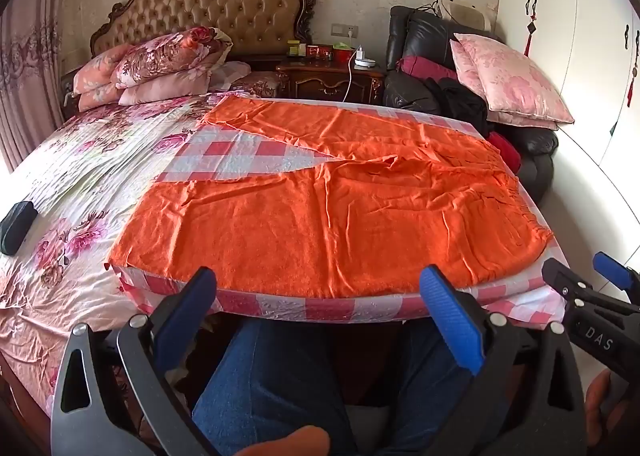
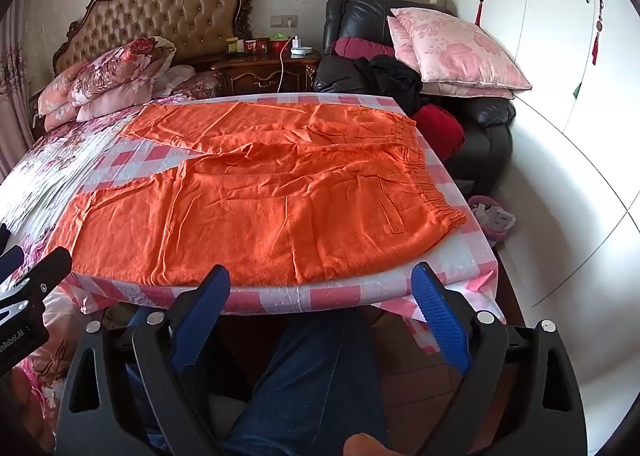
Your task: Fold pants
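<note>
Pants (image 2: 260, 192) lie flat, far leg partly hidden; left gripper (image 1: 320, 296) and right gripper (image 2: 324, 296) gape wide, empty.

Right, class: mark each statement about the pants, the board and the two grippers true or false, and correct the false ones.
1. The orange pants lie spread flat on the checked board. True.
2. The left gripper is clamped on a pant leg. False: it is open, holding nothing.
3. The waistband lies toward the right side. True.
4. The pants are already folded in half. False: both legs lie apart.
5. The right gripper is open. True.
</note>
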The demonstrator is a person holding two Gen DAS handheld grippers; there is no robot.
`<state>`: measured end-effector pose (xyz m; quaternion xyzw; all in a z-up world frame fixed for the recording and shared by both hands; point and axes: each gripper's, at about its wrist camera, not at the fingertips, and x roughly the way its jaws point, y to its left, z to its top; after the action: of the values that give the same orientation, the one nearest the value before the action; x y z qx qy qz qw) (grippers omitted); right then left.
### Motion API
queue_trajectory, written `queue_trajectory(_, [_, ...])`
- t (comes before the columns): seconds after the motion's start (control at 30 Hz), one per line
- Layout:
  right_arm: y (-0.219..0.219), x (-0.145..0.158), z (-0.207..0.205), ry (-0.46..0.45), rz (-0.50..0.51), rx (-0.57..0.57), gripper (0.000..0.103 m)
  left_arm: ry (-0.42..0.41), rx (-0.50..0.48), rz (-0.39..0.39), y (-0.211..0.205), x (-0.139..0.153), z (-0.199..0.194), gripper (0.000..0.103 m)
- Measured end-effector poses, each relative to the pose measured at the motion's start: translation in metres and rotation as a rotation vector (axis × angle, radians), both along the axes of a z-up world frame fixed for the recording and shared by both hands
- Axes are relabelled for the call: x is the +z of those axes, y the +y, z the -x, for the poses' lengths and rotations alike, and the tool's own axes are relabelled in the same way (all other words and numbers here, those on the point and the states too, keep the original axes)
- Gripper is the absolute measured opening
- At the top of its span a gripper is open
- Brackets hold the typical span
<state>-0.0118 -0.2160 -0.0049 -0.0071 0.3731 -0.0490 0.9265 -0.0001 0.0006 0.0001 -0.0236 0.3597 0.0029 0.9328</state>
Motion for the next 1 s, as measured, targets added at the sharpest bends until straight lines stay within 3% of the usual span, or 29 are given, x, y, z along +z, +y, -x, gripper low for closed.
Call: queue_trajectory(1.0, [-0.0010, 0.0003, 0.0012, -0.002, -0.009, 0.001, 0.089, -0.002, 0.002, 0.000, 0.0000, 0.0003, 0.0003, 0.102])
